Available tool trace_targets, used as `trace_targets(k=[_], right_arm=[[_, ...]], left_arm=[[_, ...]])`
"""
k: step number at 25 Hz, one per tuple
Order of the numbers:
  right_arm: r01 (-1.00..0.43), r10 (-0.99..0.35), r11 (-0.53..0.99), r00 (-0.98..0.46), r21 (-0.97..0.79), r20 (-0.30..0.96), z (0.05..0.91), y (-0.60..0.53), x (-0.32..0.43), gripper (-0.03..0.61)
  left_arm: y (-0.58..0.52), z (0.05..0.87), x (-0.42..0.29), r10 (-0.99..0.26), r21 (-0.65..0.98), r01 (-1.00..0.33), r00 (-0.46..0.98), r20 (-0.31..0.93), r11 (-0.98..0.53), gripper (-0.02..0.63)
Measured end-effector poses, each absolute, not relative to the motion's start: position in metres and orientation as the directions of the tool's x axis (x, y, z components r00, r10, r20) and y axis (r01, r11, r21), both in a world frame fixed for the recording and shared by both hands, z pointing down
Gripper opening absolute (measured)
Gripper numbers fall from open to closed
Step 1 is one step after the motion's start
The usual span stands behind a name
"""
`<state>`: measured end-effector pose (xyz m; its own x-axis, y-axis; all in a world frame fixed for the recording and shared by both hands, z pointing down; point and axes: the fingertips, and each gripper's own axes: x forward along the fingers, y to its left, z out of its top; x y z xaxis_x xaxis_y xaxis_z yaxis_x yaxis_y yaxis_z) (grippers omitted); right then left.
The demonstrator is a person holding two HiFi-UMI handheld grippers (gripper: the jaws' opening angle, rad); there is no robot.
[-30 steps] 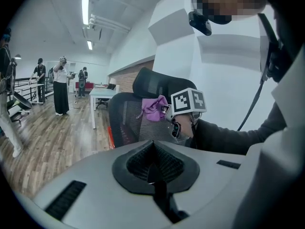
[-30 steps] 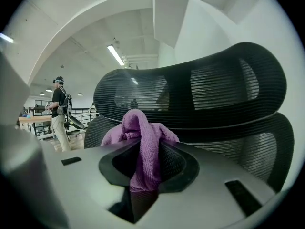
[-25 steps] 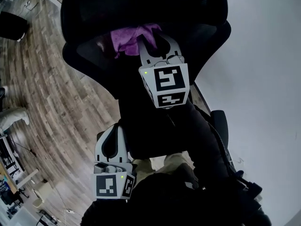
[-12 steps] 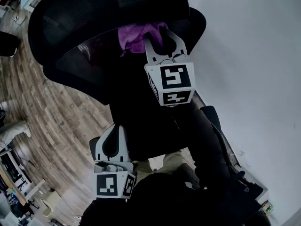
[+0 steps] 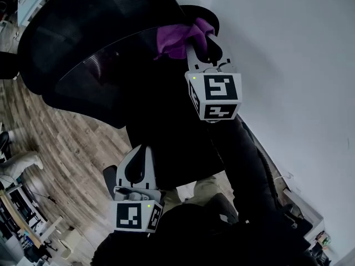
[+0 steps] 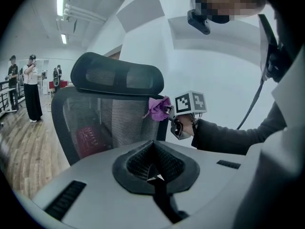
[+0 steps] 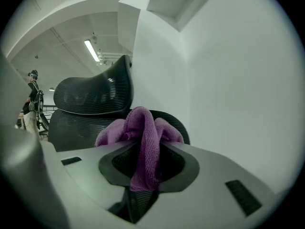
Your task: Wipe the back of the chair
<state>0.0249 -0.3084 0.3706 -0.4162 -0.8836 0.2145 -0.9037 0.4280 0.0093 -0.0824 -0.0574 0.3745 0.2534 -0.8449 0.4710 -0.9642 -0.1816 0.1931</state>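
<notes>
The black mesh chair back (image 5: 94, 60) fills the upper left of the head view, its headrest (image 6: 119, 75) above it in the left gripper view. My right gripper (image 5: 201, 42) is shut on a purple cloth (image 5: 178, 37) and holds it against the back's right edge. The right gripper view shows the cloth (image 7: 143, 142) bunched between the jaws, with the chair back (image 7: 76, 128) just behind. In the left gripper view the cloth (image 6: 158, 108) touches the mesh (image 6: 109, 123). My left gripper (image 5: 140, 151) hangs lower, apart from the chair, jaws shut and empty.
A white wall (image 5: 288, 65) stands close on the right of the chair. Wooden floor (image 5: 66, 165) spreads to the left, with desks and clutter at the lower left corner. Several people (image 6: 32, 87) stand far off across the room.
My right gripper has carried the purple cloth rightward across the chair back to its right edge. The chair back has shifted left in view. The left gripper has hardly moved.
</notes>
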Motion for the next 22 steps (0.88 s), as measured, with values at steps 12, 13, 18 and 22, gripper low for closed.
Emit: trace_targets(k=[12,13,18,22], right_arm=[[-0.987,-0.950,0.156,-0.143,0.027,0.279,0.375,-0.292,0.212,0.097],[-0.989,-0.951,0.148,-0.134,0.029,0.280,0.376,-0.289,0.221,0.097],[-0.993,-0.951,0.116,-0.104,0.024,0.292,0.391,-0.278,0.245,0.097],[-0.992,-0.946,0.124,-0.114,0.016,0.305,0.394,-0.268,0.244,0.097]], left_arm=[[-0.070,0.377,0.032,-0.763,0.210,-0.897,0.442,0.472,-0.389,0.003],[-0.069,0.378,0.040,-0.753,0.215,-0.891,0.454,0.476,-0.401,0.003],[-0.065,0.387,0.062,-0.733,0.258,-0.877,0.480,0.482,-0.404,0.003],[-0.055,0.382,0.066,-0.737,0.256,-0.883,0.469,0.487,-0.393,0.003]])
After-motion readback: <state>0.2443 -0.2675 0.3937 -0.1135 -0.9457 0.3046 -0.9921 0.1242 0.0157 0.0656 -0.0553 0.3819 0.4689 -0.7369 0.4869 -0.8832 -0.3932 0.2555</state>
